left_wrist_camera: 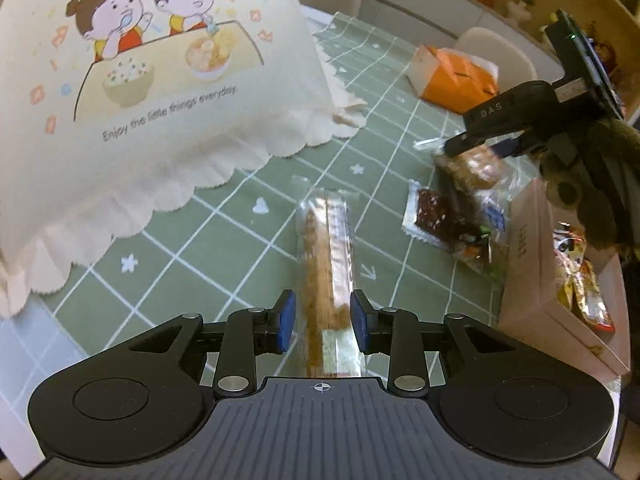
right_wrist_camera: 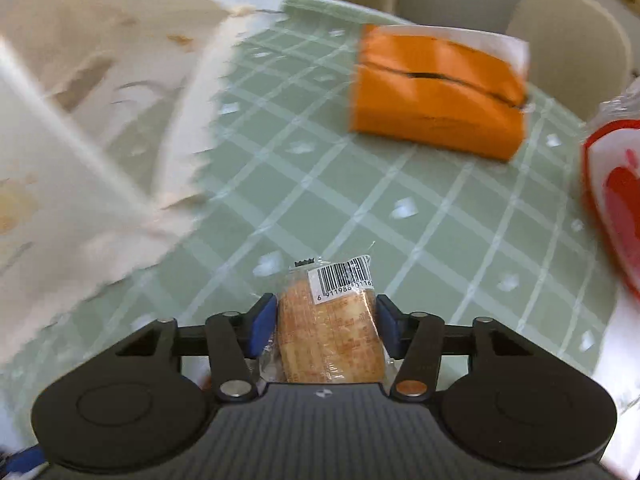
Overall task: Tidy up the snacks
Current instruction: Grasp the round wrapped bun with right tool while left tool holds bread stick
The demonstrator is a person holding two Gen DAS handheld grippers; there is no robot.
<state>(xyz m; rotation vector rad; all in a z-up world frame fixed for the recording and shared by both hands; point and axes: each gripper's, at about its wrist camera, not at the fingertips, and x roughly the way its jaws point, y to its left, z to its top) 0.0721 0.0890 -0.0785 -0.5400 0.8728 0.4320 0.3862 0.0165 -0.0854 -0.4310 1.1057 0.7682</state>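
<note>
Wafer bar (left_wrist_camera: 326, 276) between left tongs (left_wrist_camera: 323, 320)

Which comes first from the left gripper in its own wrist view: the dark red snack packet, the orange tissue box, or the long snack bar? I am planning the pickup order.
1. The long snack bar, between the left gripper pads.
2. The dark red snack packet, on the tablecloth to the right.
3. The orange tissue box, far back on the right.
</note>
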